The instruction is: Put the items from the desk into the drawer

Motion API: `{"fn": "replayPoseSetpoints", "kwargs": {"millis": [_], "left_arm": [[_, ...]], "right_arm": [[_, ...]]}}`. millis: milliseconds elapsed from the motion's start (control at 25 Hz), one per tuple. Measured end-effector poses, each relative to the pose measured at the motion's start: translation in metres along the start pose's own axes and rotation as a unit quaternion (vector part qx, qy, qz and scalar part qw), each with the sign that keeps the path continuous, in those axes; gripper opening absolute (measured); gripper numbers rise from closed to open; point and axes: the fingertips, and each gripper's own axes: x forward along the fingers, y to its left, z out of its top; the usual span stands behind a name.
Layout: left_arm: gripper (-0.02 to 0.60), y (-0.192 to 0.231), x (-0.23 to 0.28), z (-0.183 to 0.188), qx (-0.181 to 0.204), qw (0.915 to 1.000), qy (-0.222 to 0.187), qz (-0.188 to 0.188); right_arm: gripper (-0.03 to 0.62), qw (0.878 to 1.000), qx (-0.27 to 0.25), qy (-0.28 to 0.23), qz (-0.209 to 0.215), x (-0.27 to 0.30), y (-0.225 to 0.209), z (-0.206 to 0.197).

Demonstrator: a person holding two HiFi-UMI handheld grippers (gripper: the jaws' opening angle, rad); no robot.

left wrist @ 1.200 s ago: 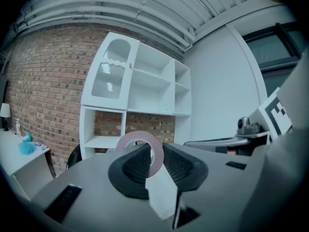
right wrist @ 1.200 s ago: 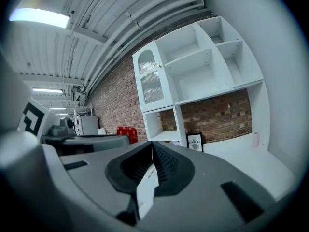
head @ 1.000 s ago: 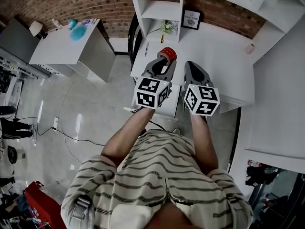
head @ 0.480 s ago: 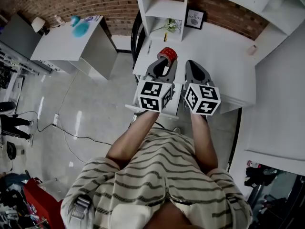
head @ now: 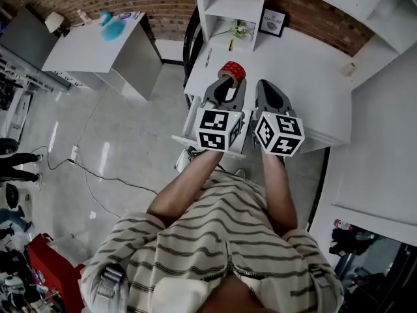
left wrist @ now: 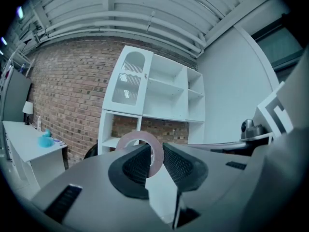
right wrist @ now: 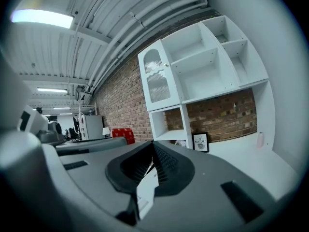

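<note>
**Head view.** The left gripper [head: 228, 81] is hovering over the desk's [head: 306, 96] left part and gripping a red tape roll [head: 232, 71] between its jaws. The right gripper [head: 264, 87] is hanging just beside it over the same desk, carrying nothing. What seems to be the open drawer [head: 182, 139] is jutting out from the desk's near edge, under the marker cubes. A pen [head: 208, 58] is lying toward the desk's far left edge, with a framed print [head: 273, 22] standing at its back. The print's lettering is too small to read here, and the cubes are showing square codes only.

**Left gripper view.** The left gripper [left wrist: 155, 151] is standing about half open, its ribbed pads pinching the wall of the tape roll [left wrist: 138, 135], whose ring is rising upright above them. No print is showing on the roll.

**Right gripper view.** The right gripper [right wrist: 153, 152] is closed pad to pad and empty. The framed print [right wrist: 200, 142] at the desk's back is reading "NATURE". A red shape [right wrist: 121, 134], likely the tape roll, is showing off the desk's left side.

To my mind the roll is being carried to the drawer. Doing it well means:
- keeping the pinch even, since only the thin wall is being held;
- drawing back past the desk's near edge;
- lowering the roll well inside the drawer before letting go;
- keeping the right gripper clear of the path.
</note>
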Motion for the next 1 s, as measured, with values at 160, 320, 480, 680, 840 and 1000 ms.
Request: {"fn": "replayPoseSetpoints", "kwargs": {"millis": [160, 320, 480, 680, 840, 1000], "left_arm": [[0.081, 0.008, -0.001, 0.002, 0.011, 0.9999, -0.006, 0.009], [0.081, 0.009, -0.003, -0.003, 0.017, 0.9998, -0.002, 0.013], [0.081, 0.011, -0.002, -0.009, 0.021, 0.9997, 0.006, 0.013], [0.081, 0.018, -0.002, -0.016, 0.016, 0.9996, 0.014, 0.017], [0.081, 0.022, -0.003, -0.028, 0.013, 0.9994, 0.027, 0.019], [0.081, 0.028, -0.004, -0.042, 0.005, 0.9988, 0.043, 0.024]], "right_arm": [[0.012, 1.0, -0.001, 0.002, 0.0, 0.003, 0.002, -0.003], [0.012, 1.0, 0.0, 0.01, 0.001, 0.005, 0.005, -0.01], [0.012, 1.0, -0.001, 0.015, 0.004, 0.007, 0.008, -0.014], [0.012, 1.0, 0.001, 0.023, 0.007, 0.011, 0.01, -0.02], [0.012, 0.999, 0.006, 0.033, 0.009, 0.013, 0.012, -0.031], [0.012, 0.999, 0.007, 0.05, 0.013, 0.019, 0.016, -0.043]]}}
